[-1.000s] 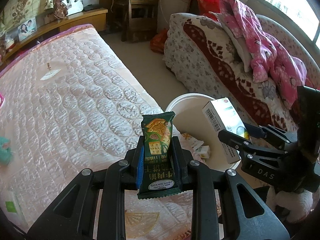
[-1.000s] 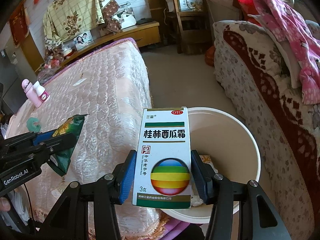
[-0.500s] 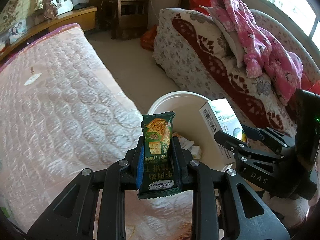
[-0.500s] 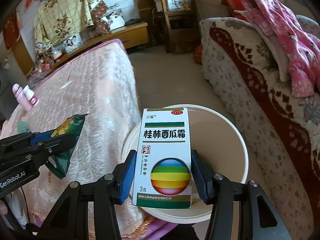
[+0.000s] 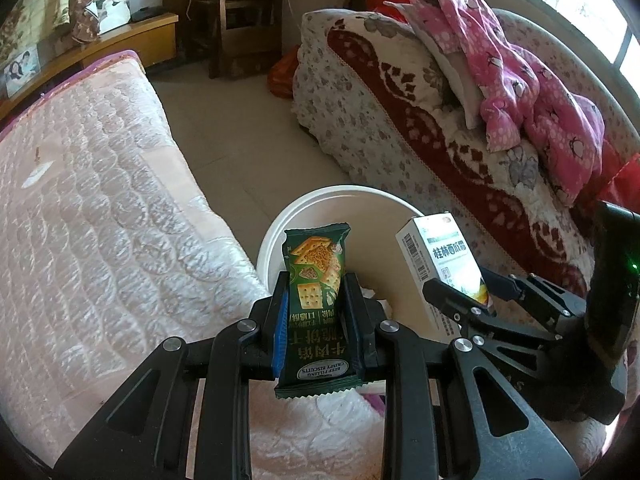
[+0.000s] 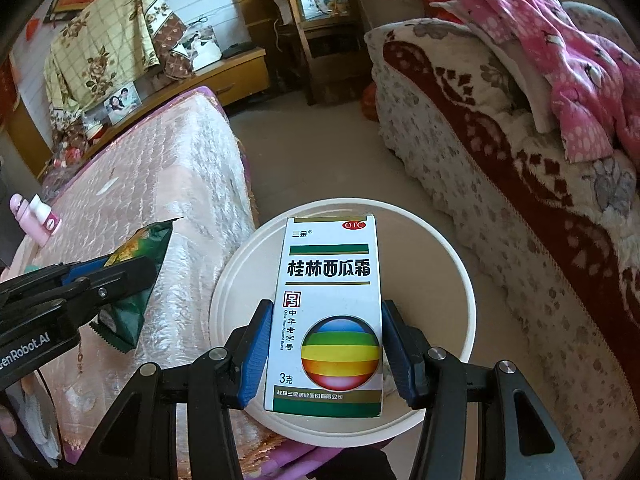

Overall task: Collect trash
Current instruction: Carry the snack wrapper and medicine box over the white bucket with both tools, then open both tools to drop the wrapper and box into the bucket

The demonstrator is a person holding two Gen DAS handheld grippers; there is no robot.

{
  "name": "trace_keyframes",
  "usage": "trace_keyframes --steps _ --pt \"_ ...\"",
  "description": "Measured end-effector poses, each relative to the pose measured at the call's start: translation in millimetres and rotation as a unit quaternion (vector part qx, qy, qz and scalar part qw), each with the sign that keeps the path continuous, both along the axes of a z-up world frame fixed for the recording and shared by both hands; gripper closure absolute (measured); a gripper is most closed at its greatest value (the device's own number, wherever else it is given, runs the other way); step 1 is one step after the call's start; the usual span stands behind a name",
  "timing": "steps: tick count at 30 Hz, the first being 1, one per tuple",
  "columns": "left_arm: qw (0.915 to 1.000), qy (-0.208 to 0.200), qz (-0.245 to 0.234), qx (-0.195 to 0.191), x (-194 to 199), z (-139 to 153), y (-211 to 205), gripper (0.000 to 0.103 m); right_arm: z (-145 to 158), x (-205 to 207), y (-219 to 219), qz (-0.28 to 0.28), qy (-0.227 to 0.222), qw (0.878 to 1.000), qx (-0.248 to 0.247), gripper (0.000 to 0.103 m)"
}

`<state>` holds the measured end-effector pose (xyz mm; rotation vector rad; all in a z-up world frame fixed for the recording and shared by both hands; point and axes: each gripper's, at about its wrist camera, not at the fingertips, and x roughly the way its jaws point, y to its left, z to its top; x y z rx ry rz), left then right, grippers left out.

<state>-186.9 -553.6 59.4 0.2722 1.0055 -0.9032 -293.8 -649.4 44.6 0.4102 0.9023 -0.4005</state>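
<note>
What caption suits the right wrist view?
Right gripper holds a medicine box above the white bin.

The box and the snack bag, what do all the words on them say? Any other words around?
Medicine box, in the right gripper:
"OTC"
"三金"
"桂林西瓜霜"
"3克"
Its smaller print is too small to read.

Green biscuit wrapper, in the left gripper, print upside down:
"BEEF FILLING CRISPY BISCUITS"
Its Chinese characters are too distorted to read.

Left gripper body, seen from the right wrist:
"enRobot.AI", the start cut off.
</note>
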Motion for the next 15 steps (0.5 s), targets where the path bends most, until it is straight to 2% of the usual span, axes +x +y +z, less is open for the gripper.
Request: trace_keyframes --steps 15 --pt "1.0000 0.002 -0.004 0.009 1 -18 -23 0.080 -11 -5 -13 -0.013 0.006 1.000 0.010 0.052"
